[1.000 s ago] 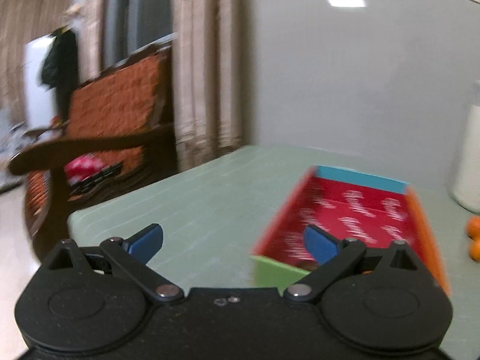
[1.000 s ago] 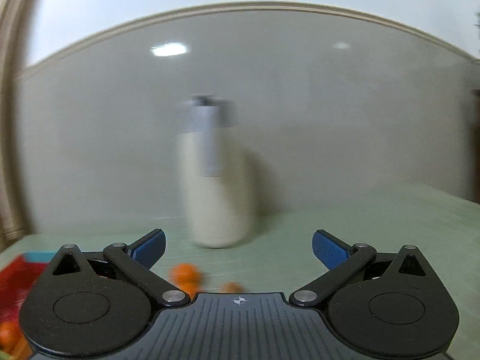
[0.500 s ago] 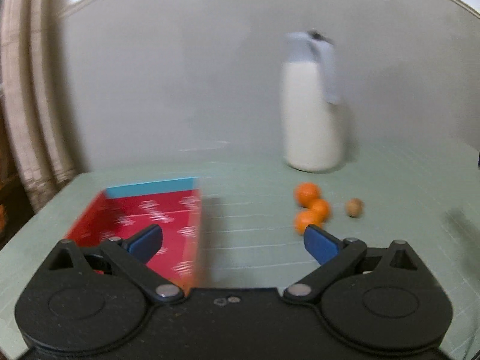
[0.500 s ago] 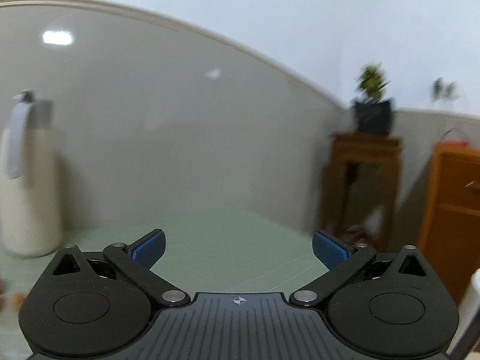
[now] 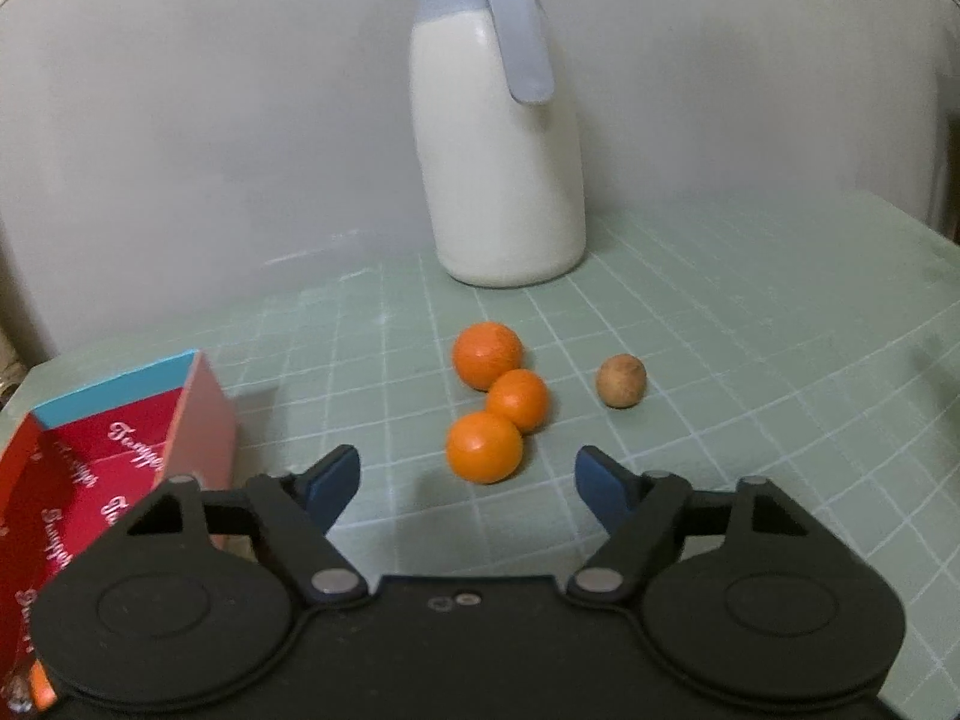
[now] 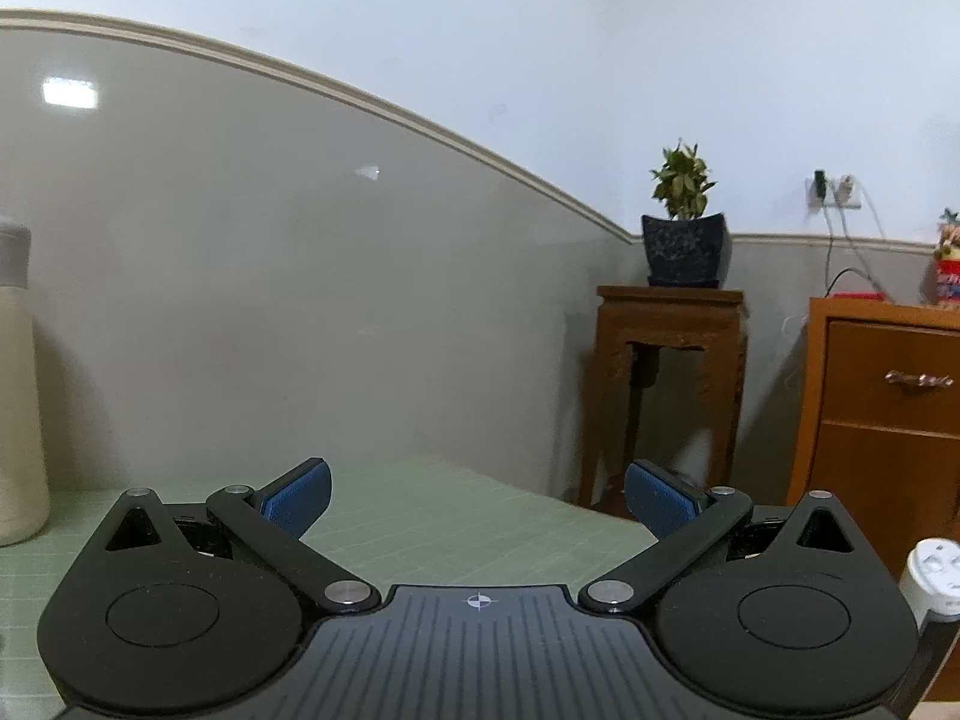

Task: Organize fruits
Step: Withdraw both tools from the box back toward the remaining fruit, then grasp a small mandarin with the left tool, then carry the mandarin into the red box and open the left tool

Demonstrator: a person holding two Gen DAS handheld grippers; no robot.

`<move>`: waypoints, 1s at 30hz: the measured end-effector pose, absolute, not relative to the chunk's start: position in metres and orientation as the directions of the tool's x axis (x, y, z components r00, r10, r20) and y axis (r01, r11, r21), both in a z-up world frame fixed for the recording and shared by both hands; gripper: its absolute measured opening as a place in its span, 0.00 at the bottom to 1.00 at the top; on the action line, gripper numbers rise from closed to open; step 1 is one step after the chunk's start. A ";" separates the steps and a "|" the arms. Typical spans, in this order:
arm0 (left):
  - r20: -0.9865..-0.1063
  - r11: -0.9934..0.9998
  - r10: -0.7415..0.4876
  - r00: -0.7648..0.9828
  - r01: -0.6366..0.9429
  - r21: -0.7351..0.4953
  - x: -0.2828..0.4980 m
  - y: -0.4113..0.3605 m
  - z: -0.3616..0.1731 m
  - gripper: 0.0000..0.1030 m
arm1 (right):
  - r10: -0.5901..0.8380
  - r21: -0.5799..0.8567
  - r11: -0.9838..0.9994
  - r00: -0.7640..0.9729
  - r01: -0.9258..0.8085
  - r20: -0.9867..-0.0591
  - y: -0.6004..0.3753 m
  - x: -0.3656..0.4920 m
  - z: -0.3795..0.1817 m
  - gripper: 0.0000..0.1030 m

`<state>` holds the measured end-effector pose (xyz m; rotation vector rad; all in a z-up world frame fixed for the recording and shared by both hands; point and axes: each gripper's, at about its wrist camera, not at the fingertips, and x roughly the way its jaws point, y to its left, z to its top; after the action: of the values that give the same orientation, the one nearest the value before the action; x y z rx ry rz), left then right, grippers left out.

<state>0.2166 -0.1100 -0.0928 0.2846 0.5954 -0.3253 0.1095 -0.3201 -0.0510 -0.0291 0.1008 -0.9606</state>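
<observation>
In the left wrist view three oranges lie touching in a cluster on the green gridded table: the nearest orange (image 5: 484, 447), the middle orange (image 5: 518, 399) and the far orange (image 5: 486, 355). A small brown round fruit (image 5: 621, 380) lies apart to their right. An open red box (image 5: 90, 480) with a blue end wall stands at the left. My left gripper (image 5: 468, 480) is open and empty, just in front of the nearest orange. My right gripper (image 6: 478, 495) is open and empty above the table's far right part, with no fruit in its view.
A tall cream jug (image 5: 498, 138) with a grey lid stands at the back against the grey wall; its side shows in the right wrist view (image 6: 18, 390). Beyond the table edge stand a wooden plant stand (image 6: 669, 360) and an orange cabinet (image 6: 888, 420).
The left gripper has swung right from the chair and box toward the oranges and come closer to them. The right gripper has swung right, away from the jug, toward the room corner.
</observation>
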 end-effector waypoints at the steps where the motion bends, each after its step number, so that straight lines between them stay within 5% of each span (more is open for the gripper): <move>1: -0.592 0.911 -0.216 0.777 0.378 0.163 0.218 -0.112 -0.094 0.63 | -0.810 -0.057 0.585 0.580 0.809 -0.081 -0.322 0.109 -0.051 1.00; 6: -0.624 0.921 -0.225 0.749 0.372 0.114 0.239 -0.115 -0.105 0.53 | -0.788 -0.051 0.613 0.606 0.789 -0.108 -0.324 0.111 -0.050 1.00; 11: -0.637 0.917 -0.249 0.730 0.389 0.087 0.250 -0.115 -0.111 0.26 | -0.773 -0.035 0.631 0.623 0.775 -0.122 -0.324 0.111 -0.050 1.00; 30: -0.497 0.977 -0.128 0.858 0.196 0.086 0.211 -0.074 -0.074 0.25 | -0.734 -0.022 0.674 0.666 0.738 -0.135 -0.318 0.113 -0.050 1.00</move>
<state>0.2106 -0.0744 -0.0737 0.1358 0.5116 -0.1710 0.1127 -0.3179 -0.0499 0.0357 0.1372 -0.8309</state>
